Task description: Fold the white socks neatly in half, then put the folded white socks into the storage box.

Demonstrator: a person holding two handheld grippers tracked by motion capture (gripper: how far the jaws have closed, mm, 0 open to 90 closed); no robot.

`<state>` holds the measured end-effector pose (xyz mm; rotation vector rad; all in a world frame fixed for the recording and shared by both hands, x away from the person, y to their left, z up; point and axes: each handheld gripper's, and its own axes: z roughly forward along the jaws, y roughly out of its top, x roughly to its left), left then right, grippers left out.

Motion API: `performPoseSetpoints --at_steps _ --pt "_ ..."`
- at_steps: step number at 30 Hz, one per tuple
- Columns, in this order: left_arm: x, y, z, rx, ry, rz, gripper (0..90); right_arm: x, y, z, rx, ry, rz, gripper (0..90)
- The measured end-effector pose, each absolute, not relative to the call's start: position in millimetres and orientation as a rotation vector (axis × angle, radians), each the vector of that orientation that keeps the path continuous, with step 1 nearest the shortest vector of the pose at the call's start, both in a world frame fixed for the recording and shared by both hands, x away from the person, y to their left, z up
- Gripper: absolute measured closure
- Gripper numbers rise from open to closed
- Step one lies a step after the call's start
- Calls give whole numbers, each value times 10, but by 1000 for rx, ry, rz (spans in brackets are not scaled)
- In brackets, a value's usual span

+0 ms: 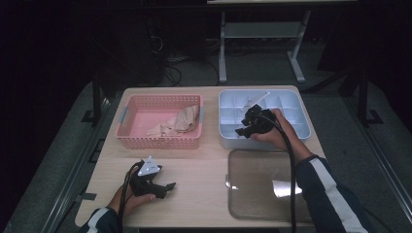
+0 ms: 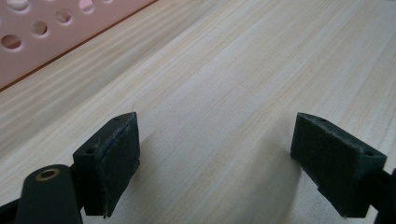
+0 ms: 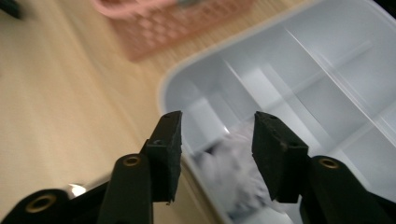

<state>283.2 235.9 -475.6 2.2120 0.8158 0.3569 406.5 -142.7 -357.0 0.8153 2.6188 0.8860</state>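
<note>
White cloth [image 3: 238, 175], soft and crumpled, lies in a near-edge compartment of the divided grey box [image 1: 296, 127], just below the right tool [image 3: 217, 140], whose jaws stand apart with nothing pressed between them. It looks like a drop-off just made; the next move likely calls for fetching the beige cloth [image 1: 180, 122] from the pink basket [image 1: 127, 138] left of the box. Left tool [image 2: 215, 154] rests spread on the tabletop [image 1: 199, 179]. Blur hides the cloth's shape.
</note>
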Motion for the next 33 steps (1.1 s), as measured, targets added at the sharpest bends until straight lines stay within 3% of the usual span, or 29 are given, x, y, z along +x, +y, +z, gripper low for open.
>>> performPoseSetpoints --at_steps 9,16,24,28,30,33 --pt "2840 2356 -4753 2213 817 356 146 3466 -1079 -3572 508 2617 1088 398" --pt "2840 2370 -4755 2202 845 364 147 3121 -778 -3981 383 2692 1103 355" --pt "2885 2396 -4692 2248 889 378 160 2995 -525 -4450 342 2761 1088 311" --pt "2876 2445 -4564 2223 875 404 161 2943 -477 -4510 348 2777 1094 301" --pt "2877 2481 -4464 2188 874 437 216 2927 -475 -4523 340 2785 1088 291" --pt "2914 2550 -4298 2139 895 478 203 2925 -514 -4537 374 2796 1104 289"
